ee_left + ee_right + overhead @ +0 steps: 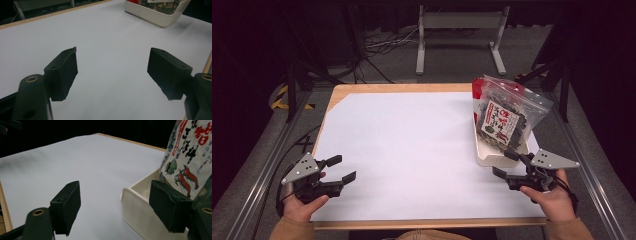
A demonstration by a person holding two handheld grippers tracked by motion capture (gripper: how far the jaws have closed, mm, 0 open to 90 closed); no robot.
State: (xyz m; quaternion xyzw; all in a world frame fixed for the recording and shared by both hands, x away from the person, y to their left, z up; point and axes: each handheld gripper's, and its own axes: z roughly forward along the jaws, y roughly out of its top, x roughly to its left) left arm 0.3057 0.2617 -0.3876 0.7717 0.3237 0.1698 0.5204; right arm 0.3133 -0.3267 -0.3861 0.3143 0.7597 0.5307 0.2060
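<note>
A clear zip bag of dark dried food [504, 112] with a white and red label stands upright in a cream tray [492, 157] at the table's right side. My right gripper [507, 164] is open just in front of the tray's near end, and the tray's near corner [133, 203] sits between its jaws, with the bag's label [190, 167] close behind the right jaw. My left gripper [341, 168] is open over the white sheet at the near left, nothing between its jaws. In the left gripper view the tray [155, 16] lies far off at the top.
A white sheet [412, 145] covers most of the wooden table [362, 88]. Metal rails run along both sides of the table. Beyond the far edge stand a grey table frame [459, 35] and floor cables [382, 47].
</note>
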